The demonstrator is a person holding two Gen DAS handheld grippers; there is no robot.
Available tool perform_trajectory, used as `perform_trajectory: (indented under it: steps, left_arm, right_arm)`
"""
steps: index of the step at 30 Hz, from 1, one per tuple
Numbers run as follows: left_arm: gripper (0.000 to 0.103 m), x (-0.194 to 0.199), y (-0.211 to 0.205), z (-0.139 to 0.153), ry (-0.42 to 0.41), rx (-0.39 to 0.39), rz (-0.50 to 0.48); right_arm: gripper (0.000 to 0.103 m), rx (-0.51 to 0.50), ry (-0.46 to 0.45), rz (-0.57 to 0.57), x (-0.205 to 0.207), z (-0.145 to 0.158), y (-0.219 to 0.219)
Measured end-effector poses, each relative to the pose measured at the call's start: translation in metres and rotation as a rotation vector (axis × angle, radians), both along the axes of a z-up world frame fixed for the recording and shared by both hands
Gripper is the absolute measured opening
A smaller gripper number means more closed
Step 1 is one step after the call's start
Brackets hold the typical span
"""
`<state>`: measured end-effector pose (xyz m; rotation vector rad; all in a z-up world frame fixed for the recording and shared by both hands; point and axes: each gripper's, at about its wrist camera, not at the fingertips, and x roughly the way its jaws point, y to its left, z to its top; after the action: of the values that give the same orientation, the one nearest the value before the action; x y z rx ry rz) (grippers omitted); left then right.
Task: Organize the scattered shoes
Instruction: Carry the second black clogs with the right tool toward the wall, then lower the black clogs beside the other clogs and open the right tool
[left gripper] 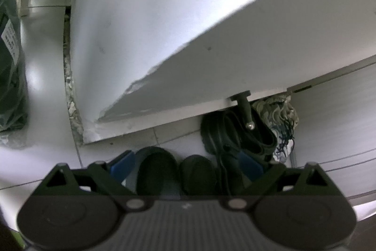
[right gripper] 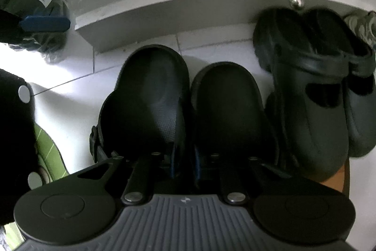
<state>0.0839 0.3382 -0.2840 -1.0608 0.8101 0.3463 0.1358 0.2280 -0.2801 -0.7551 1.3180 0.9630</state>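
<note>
r view only: clog pair (right gripper: 312, 91)

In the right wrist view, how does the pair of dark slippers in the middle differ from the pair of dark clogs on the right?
The slippers lie flat, side by side on the floor tiles; the clogs are tilted, one overlapping the other. The slippers show open insoles with no heel strap visible; the clogs show closed uppers with straps. Both pairs are dark and sit below the white cabinet.

Two dark rubber slip-on shoes (right gripper: 185, 105) stand side by side, touching, on the white tiled floor. Right of them two dark strapped rubber clogs (right gripper: 312, 95) lie close together, with a pale laced sneaker (left gripper: 279, 124) beyond, farther right.
</note>
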Motion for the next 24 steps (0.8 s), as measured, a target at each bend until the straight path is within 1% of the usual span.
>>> perform_trajectory:
  steps: [6, 11, 12, 13, 14, 15, 16, 19, 21, 23, 24]
  left_arm:
    - [0.096, -0.001, 0.001, -0.001, 0.0, -0.009, 0.006]
    - [0.096, -0.001, 0.003, -0.002, 0.002, -0.012, 0.009]
    - [0.096, -0.001, 0.003, -0.002, 0.002, -0.013, 0.011]
    - [0.096, -0.001, 0.004, -0.002, 0.002, -0.014, 0.011]
    - [0.096, -0.001, 0.004, -0.002, 0.003, -0.015, 0.011]
    - [0.096, -0.001, 0.004, -0.003, 0.003, -0.017, 0.011]
    - [0.096, -0.001, 0.004, -0.003, 0.003, -0.018, 0.011]
    - [0.096, 0.0, 0.004, -0.003, 0.003, -0.017, 0.012]
    - [0.096, 0.001, 0.004, -0.003, 0.004, -0.016, 0.014]
    - [0.096, 0.001, 0.004, -0.003, 0.004, -0.016, 0.015]
    - [0.096, 0.0, 0.004, -0.003, 0.004, -0.016, 0.015]
  right_arm:
    - [0.016, 0.011, -0.024, 0.033, -0.003, 0.0, 0.011]
    - [0.013, 0.042, -0.063, 0.071, -0.004, 0.003, 0.024]
    - [0.011, 0.052, -0.068, 0.079, -0.004, 0.004, 0.028]
    - [0.005, 0.062, -0.073, 0.087, -0.004, 0.006, 0.032]
    - [0.001, 0.073, -0.081, 0.094, -0.004, 0.008, 0.036]
    - [0.0, 0.088, -0.098, 0.101, -0.005, 0.011, 0.039]
    - [0.0, 0.103, -0.112, 0.102, -0.004, 0.014, 0.042]
    - [0.002, 0.149, -0.118, 0.056, 0.007, 0.025, 0.051]
    - [0.002, 0.15, -0.079, 0.032, 0.016, 0.031, 0.052]
    - [0.005, 0.141, -0.092, 0.013, 0.022, 0.038, 0.044]
    - [0.006, 0.128, -0.083, 0.0, 0.026, 0.04, 0.039]
